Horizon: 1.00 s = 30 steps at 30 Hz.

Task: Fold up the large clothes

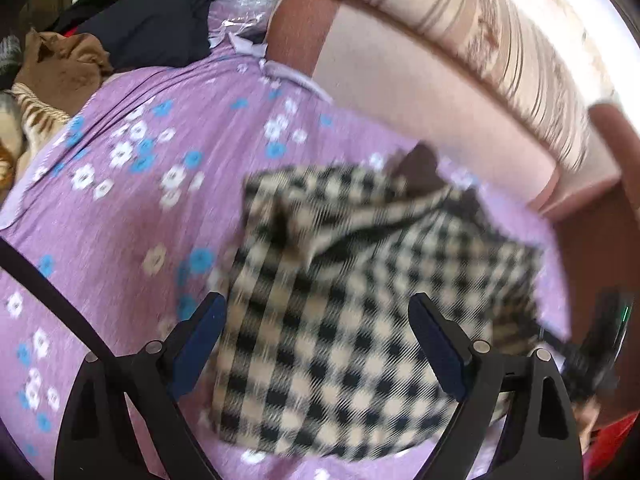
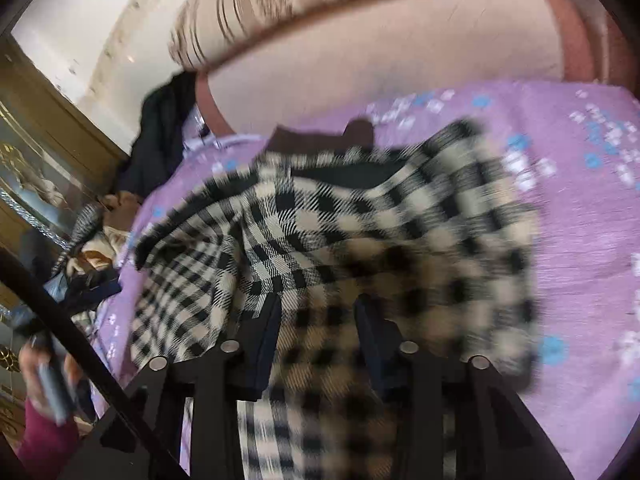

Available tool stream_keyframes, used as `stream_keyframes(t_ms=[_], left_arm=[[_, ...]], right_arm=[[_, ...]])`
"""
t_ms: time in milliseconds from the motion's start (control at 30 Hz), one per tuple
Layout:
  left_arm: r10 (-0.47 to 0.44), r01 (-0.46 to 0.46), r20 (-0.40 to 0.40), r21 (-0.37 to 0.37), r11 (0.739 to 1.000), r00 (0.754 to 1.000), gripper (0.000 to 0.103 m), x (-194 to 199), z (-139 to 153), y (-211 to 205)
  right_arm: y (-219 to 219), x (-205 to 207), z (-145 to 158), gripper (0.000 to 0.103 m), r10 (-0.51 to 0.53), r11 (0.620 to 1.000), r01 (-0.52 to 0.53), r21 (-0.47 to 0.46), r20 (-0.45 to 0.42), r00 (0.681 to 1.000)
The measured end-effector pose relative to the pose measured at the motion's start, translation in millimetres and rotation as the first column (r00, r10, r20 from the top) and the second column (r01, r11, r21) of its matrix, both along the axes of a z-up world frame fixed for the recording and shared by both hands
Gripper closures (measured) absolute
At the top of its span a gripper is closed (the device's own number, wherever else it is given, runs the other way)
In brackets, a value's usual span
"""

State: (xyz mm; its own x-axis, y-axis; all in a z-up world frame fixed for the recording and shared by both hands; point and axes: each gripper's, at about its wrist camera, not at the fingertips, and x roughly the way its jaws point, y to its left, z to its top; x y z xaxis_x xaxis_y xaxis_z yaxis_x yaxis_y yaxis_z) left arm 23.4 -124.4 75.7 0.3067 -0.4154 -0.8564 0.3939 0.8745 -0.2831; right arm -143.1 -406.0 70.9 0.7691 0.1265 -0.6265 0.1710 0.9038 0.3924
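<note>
a home bedroom is showing here: a bed (image 1: 120, 216) wearing a purple flowered sheet, a padded pink headboard (image 1: 420, 92), clothes piling (image 1: 152, 20) beside.

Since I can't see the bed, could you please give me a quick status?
Left gripper open, right gripper open, both over checked garment. Garment bunched on purple sheet. Clothes pile clear.

Bed and clutter
Purple floral bedsheet (image 1: 120, 216), pink padded headboard (image 1: 420, 96), striped bolster (image 1: 480, 40) above it, dark clothes pile (image 1: 152, 20) at one corner
</note>
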Motion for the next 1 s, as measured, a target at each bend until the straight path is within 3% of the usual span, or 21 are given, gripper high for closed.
stream_keyframes(t_ms=[167, 333, 400, 500, 633, 733, 767, 800, 833, 933, 1000], left_arm=[[-0.046, 0.04, 0.056, 0.11, 0.993, 0.997, 0.012, -7.5, -23.7, -12.2], [0.094, -0.096, 0.026, 0.1, 0.99, 0.995, 0.012, 30.8, -41.0, 3.0], [0.153, -0.153, 0.005, 0.064, 0.986, 0.988, 0.012, 40.0, -41.7, 16.8], [0.203, -0.202, -0.021, 0.045, 0.978, 0.979, 0.012, 46.7, -40.0, 32.1], [0.181, -0.18, -0.037, 0.043, 0.983, 0.983, 0.012, 41.5, -38.0, 32.6], [0.157, -0.154, -0.032, 0.068, 0.986, 0.987, 0.012, 33.0, -39.0, 27.0], [0.149, -0.146, -0.031, 0.079, 0.986, 0.988, 0.012, 29.4, -39.8, 25.8], [0.136, -0.132, -0.032, 0.097, 0.986, 0.99, 0.012, 26.2, -42.0, 24.8], [0.119, -0.115, -0.03, 0.117, 0.986, 0.992, 0.012, 22.6, -43.9, 24.5], [0.084, -0.083, -0.002, 0.162, 0.983, 0.996, 0.012, 12.6, -42.7, 28.3], [0.085, -0.086, 0.011, 0.175, 0.981, 0.996, 0.012, 11.5, -40.4, 33.6]], right_arm=[[-2.7, 56.3, -13.1, 0.064, -0.103, 0.994, 0.103, -0.022, 0.003, 0.995], [-18.1, 82.8, -23.0, 0.066, -0.194, 0.981, 0.194, 0.007, -0.02, 0.981], [-15.8, 76.4, -15.0, 0.065, -0.184, 0.983, 0.184, 0.01, -0.001, 0.983], [-5.7, 59.1, -4.2, 0.051, -0.14, 0.99, 0.139, 0.033, 0.036, 0.989], [20.9, 59.6, 3.8, 0.05, -0.063, 0.998, 0.062, 0.03, 0.057, 0.996], [39.5, 83.3, 1.0, 0.05, -0.052, 0.998, 0.053, -0.034, 0.022, 0.998], [43.1, 92.5, -1.7, 0.053, -0.068, 0.996, 0.069, -0.052, 0.005, 0.998], [43.1, 98.5, -3.6, 0.068, -0.067, 0.997, 0.066, -0.05, -0.001, 0.998], [43.9, 106.2, -6.6, 0.091, -0.071, 0.995, 0.069, -0.066, -0.018, 0.997], [30.6, 114.4, -16.5, 0.093, -0.142, 0.986, 0.139, -0.091, -0.017, 0.99], [21.1, 116.2, -24.3, 0.093, -0.161, 0.987, 0.161, -0.03, -0.019, 0.987]])
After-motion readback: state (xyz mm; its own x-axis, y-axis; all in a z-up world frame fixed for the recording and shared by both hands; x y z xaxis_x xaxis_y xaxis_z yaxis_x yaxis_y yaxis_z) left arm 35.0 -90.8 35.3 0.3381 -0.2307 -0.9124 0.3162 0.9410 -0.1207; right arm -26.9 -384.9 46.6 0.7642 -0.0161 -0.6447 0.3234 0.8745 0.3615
